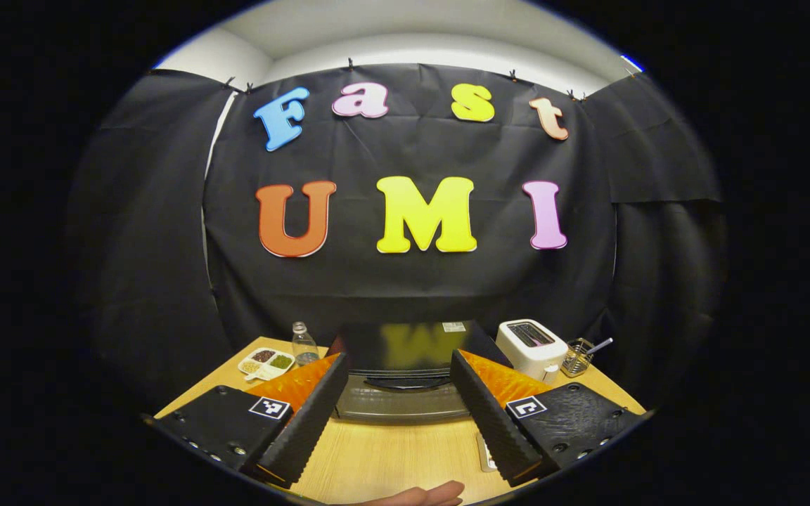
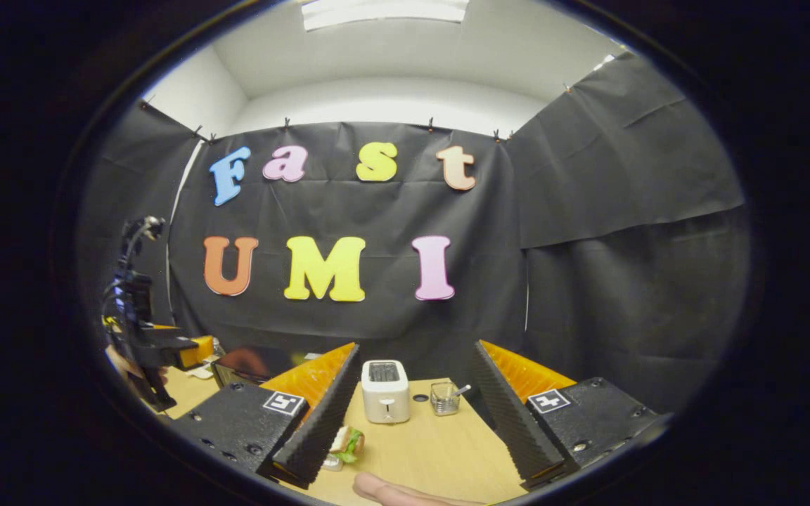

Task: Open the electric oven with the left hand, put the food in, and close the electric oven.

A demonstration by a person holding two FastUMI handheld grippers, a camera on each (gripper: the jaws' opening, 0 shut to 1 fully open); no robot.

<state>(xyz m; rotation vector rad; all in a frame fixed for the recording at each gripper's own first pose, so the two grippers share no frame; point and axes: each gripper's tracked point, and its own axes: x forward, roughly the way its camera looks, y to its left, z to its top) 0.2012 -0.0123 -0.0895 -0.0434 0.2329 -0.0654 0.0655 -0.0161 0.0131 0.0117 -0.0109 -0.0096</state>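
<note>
The electric oven point(image 1: 405, 393) stands straight ahead in the left gripper view, its dark top reflecting the wall and its door shut, with the handle point(image 1: 405, 382) across the front. My left gripper point(image 1: 398, 356) is open a short way in front of it, holding nothing. In the right gripper view, a sandwich point(image 2: 349, 443) with green filling lies on the wooden table point(image 2: 433, 450), partly hidden behind the left finger. My right gripper point(image 2: 415, 348) is open above the table and empty. The left gripper point(image 2: 145, 344) shows at far left beside a corner of the oven point(image 2: 247, 364).
A white toaster point(image 1: 531, 346) point(image 2: 385, 399) and a small holder with a utensil point(image 1: 578, 355) point(image 2: 444, 398) stand right of the oven. A bottle point(image 1: 303, 344) and a divided dish of grains point(image 1: 266, 362) sit to its left. A fingertip point(image 1: 422, 495) shows at the bottom edge.
</note>
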